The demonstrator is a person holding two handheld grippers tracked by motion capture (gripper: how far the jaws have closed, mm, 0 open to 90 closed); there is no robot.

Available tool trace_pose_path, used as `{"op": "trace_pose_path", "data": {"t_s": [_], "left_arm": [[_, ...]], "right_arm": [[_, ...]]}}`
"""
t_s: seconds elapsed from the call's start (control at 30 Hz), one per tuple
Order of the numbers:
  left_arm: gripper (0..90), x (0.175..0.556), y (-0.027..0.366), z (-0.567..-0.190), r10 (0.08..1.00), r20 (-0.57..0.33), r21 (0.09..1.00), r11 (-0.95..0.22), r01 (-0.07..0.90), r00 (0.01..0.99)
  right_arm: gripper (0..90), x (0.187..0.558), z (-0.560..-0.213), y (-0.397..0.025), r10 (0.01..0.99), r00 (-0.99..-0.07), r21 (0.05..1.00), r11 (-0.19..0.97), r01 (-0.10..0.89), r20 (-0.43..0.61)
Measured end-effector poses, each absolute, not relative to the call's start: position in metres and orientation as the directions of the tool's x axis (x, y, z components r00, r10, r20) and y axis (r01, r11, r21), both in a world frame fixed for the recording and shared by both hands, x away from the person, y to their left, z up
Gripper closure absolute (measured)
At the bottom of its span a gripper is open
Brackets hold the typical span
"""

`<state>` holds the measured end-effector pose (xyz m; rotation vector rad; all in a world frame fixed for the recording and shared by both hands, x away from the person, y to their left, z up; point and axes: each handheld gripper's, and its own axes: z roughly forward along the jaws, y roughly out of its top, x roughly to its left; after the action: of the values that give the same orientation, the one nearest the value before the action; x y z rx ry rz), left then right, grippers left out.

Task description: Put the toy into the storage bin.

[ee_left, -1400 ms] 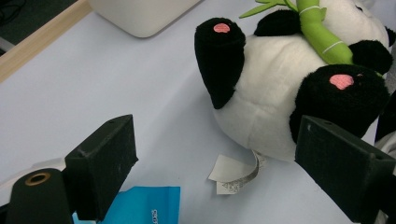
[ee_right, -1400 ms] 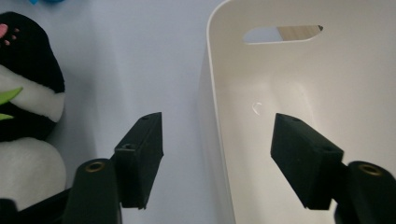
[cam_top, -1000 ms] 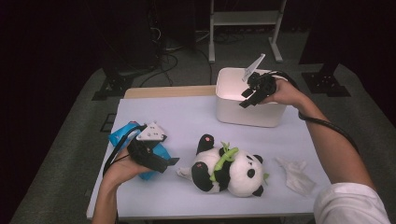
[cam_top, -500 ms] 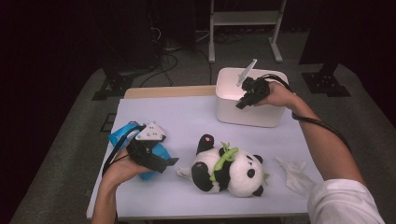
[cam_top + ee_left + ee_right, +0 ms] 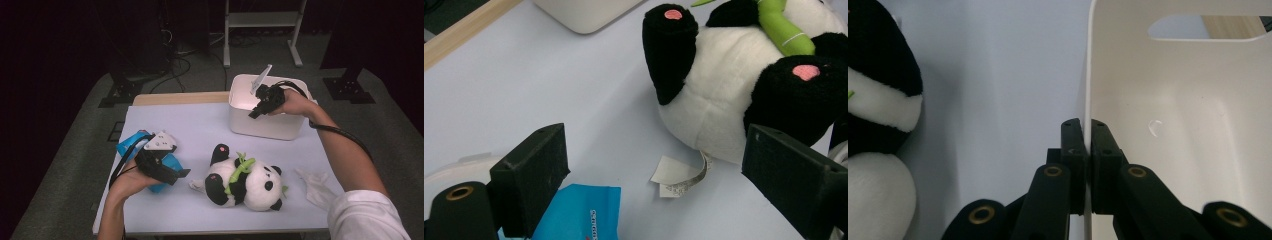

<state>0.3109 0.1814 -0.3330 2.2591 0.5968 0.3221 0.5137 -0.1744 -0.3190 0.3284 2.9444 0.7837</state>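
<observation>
A black-and-white plush panda (image 5: 245, 182) lies on its back on the pale blue table top, holding a green bamboo stalk. My left gripper (image 5: 181, 175) rests left of it with its jaws wide open, and the panda (image 5: 724, 100) and its paper tag (image 5: 679, 175) lie between and beyond them. A blue packet (image 5: 130, 145) sits under that hand. At the back right, my right gripper (image 5: 255, 111) is shut on the near wall of a white bin (image 5: 260, 125). In the right gripper view the jaws (image 5: 1090, 135) pinch the thin wall of the bin (image 5: 1173, 125) from both sides.
A crumpled white cloth (image 5: 317, 187) lies at the table's right front, beside the person's right sleeve. A wooden strip (image 5: 180, 98) borders the far edge. A metal stand (image 5: 260, 20) and cables are on the floor behind the table.
My right gripper has moved left and slightly down along the bin and now clamps its near wall. The left gripper and the panda have not moved.
</observation>
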Motion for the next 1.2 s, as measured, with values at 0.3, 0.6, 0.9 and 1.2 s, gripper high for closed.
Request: {"op": "trace_pose_path", "data": {"t_s": [0.3,0.6,0.9,1.2], "left_arm": [[10.1,0.311,0.184,-0.334,0.513,0.039,0.736,-0.595,0.323,0.858],[10.1,0.310,0.182,-0.334,0.505,0.035,0.741,-0.592,0.317,0.862],[10.1,0.309,0.182,-0.333,0.497,0.038,0.741,-0.596,0.310,0.867],[10.1,0.307,0.179,-0.333,0.488,0.034,0.738,-0.600,0.307,0.872]], "right_arm": [[86.3,0.493,-0.319,-0.155,0.159,-0.987,0.512,0.849,0.131,-0.010],[85.3,0.472,-0.320,-0.134,0.103,-0.995,0.531,0.843,0.088,0.001],[85.4,0.453,-0.320,-0.123,0.062,-0.998,0.533,0.845,0.052,0.000],[85.5,0.441,-0.320,-0.117,0.049,-0.999,0.548,0.836,0.043,0.004]]}}
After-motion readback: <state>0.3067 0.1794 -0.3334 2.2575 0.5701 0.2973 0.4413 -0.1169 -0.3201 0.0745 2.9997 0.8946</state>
